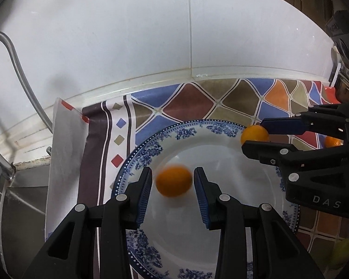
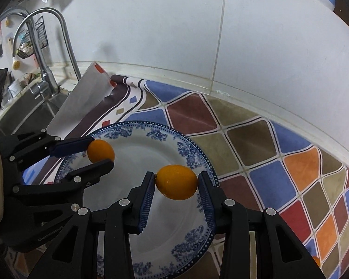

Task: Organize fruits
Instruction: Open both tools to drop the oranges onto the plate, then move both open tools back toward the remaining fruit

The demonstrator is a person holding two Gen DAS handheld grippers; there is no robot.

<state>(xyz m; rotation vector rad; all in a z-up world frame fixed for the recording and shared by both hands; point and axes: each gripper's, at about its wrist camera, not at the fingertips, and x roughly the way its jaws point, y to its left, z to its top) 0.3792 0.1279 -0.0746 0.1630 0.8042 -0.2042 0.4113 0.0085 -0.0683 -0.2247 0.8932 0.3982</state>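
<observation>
A blue-and-white floral plate (image 1: 149, 153) (image 2: 186, 148) lies on the patterned cloth. My left gripper (image 1: 172, 181) is open over the plate; a blurred orange fruit (image 1: 174, 181) sits between its fingers with gaps on both sides. It also shows in the right wrist view (image 2: 101, 151), where the left gripper (image 2: 97, 150) reaches in from the left. My right gripper (image 2: 176, 182) is shut on a second orange fruit (image 2: 176, 182) above the plate's right rim; it also shows in the left wrist view (image 1: 254, 134).
A white tiled wall (image 1: 151, 34) stands behind. A sink (image 2: 30, 107) with a faucet (image 2: 46, 46) lies to the left. A white sheet (image 1: 65, 151) leans beside the plate. Another orange fruit (image 1: 332, 141) and a greenish fruit (image 1: 344, 251) lie to the right.
</observation>
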